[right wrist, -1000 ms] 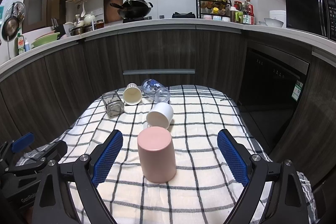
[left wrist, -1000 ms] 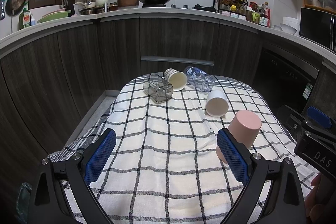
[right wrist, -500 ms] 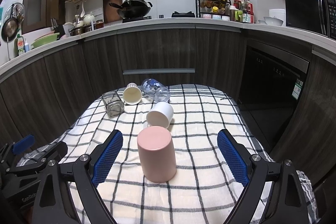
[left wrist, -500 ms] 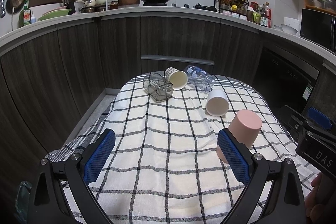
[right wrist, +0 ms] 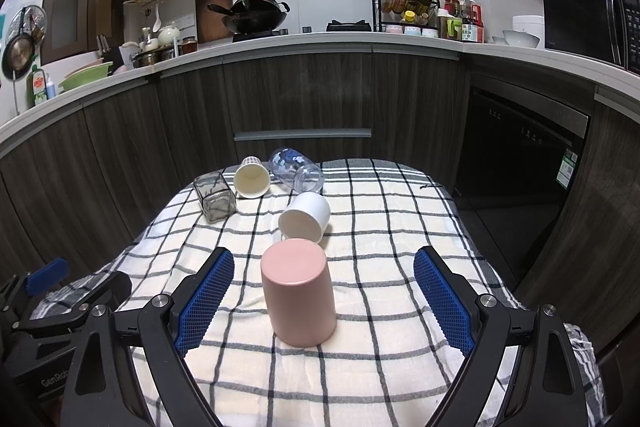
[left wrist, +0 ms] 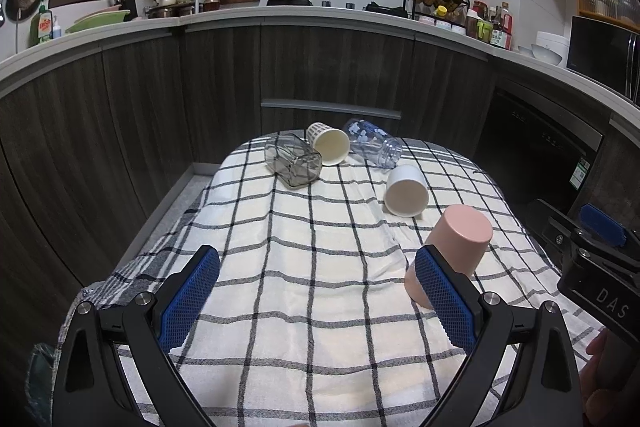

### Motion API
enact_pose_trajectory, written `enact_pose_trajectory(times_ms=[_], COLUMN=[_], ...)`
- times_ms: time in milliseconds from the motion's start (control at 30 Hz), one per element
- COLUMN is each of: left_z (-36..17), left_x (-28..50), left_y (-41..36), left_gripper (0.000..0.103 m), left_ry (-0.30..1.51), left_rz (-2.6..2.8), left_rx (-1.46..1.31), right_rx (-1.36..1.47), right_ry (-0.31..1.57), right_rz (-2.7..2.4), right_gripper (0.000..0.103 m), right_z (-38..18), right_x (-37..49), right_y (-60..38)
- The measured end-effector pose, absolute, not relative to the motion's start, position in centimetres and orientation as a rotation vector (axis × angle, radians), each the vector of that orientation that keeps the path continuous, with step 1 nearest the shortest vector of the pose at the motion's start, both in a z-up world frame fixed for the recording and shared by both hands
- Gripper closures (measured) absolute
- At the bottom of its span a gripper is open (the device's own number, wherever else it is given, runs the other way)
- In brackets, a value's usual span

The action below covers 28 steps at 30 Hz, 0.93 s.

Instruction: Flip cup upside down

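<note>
A pink cup (right wrist: 298, 291) stands upside down on the checked cloth (right wrist: 384, 227), its flat base up; it also shows in the left wrist view (left wrist: 452, 251), behind my left gripper's right finger. My right gripper (right wrist: 324, 301) is open and empty, and the pink cup stands between its blue pads without touching them. My left gripper (left wrist: 318, 299) is open and empty over bare cloth (left wrist: 300, 247). A white cup (right wrist: 305, 217) lies on its side just behind the pink one.
At the far end of the cloth a square glass jar (right wrist: 215, 197), a cream paper cup (right wrist: 251, 179) and a clear patterned bottle (right wrist: 297, 170) lie on their sides. Dark cabinets (right wrist: 304, 99) curve behind the table. The other gripper's body (left wrist: 592, 259) shows at the right.
</note>
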<state>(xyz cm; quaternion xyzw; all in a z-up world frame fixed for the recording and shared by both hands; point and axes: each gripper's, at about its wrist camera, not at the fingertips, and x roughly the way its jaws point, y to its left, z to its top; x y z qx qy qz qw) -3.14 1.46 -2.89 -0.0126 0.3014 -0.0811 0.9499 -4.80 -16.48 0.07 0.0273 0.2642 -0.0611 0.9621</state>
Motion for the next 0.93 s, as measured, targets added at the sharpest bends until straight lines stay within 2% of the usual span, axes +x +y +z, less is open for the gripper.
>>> enact_pose_trajectory(times_ms=[933], left_z=[-2.92], left_x=[-3.19], left_y=[1.3], left_gripper=[0.003], left_ry=[0.594], left_rz=[-0.14], left_rx=[-0.006], right_rx=[0.062], right_ry=[0.546], right_rz=[-0.129], right_gripper=[0.012], right_z=[-0.3], right_x=[-4.69], right_y=[-16.52])
